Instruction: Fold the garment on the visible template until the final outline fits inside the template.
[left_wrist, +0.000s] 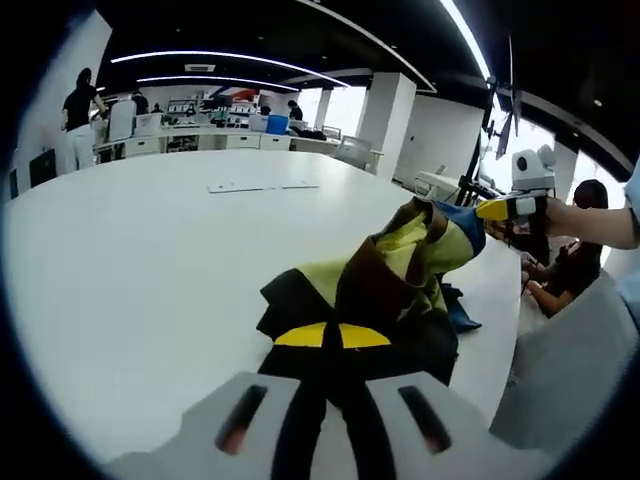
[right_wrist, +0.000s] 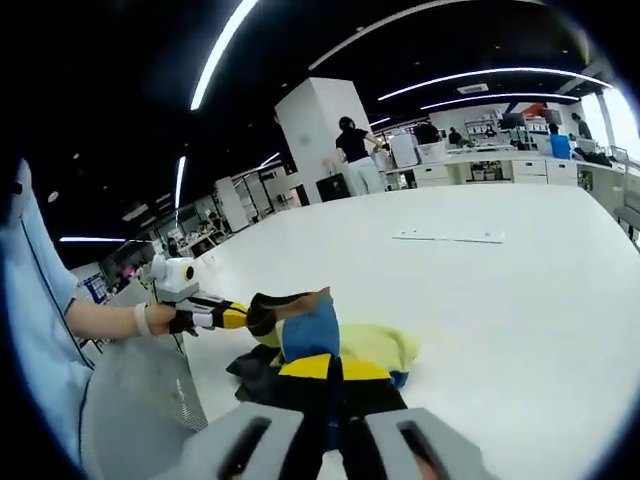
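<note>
A crumpled garment (left_wrist: 400, 265) in yellow-green, brown, blue and black is held bunched up over the white table (left_wrist: 150, 270). In the left gripper view my left gripper (left_wrist: 331, 336) is shut on its black near edge. My right gripper (left_wrist: 492, 210) comes in from the right, held by a hand, and pinches the blue far corner. In the right gripper view my right gripper (right_wrist: 331, 368) is shut on the blue and black cloth of the garment (right_wrist: 310, 330). My left gripper (right_wrist: 238, 316) grips the dark brown edge from the left. A thin flat white sheet (left_wrist: 262, 186) (right_wrist: 448, 237) lies farther out on the table.
The table's edge runs close on the side where the person holding the grippers stands, with a grey surface (right_wrist: 140, 400) below it. A seated person (left_wrist: 575, 260) is near that edge. Desks and a white pillar (right_wrist: 320, 140) with people stand far behind.
</note>
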